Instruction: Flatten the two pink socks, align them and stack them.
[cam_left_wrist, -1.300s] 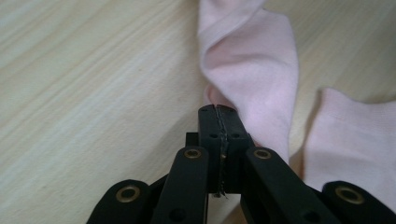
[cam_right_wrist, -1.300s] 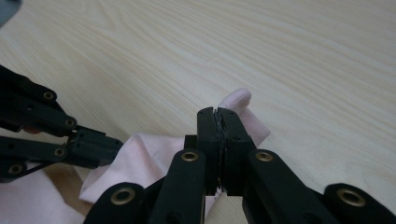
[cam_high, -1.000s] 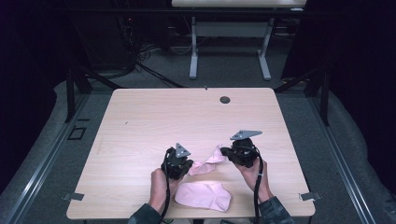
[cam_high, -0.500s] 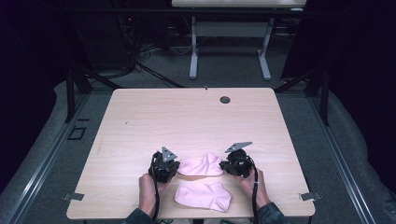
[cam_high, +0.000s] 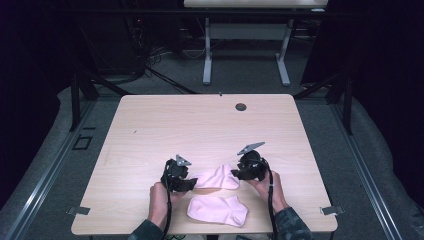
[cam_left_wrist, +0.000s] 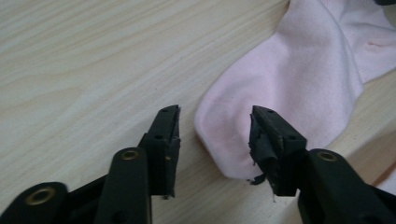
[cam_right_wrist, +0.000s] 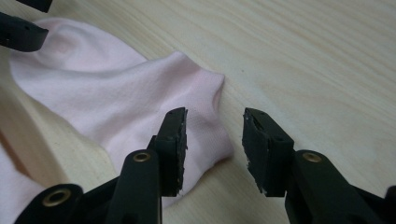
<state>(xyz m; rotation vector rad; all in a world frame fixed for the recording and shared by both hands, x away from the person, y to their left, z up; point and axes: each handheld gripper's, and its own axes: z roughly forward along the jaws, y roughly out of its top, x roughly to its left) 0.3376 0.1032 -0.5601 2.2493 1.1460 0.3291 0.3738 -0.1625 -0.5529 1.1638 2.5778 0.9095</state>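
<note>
Two pink socks lie near the front edge of the table (cam_high: 150, 125), about midway along it. The rear sock (cam_high: 218, 178) lies flat between the two grippers; the front sock (cam_high: 218, 210) lies just in front of it, closer to the edge. The left gripper (cam_high: 186, 184) sits at the rear sock's left end, the right gripper (cam_high: 239, 173) at its right end. Both sets of jaws have just been opening and now stand partly apart; each still straddles a sock end, but the pads do not press on the fabric, so the sock rests free on the surface. The sock is judged light, soft and limp, with no stiffness: it will sag and fold when lifted. Take hold at the cuff edge or the toe tip, pinching both layers of fabric together.
</note>
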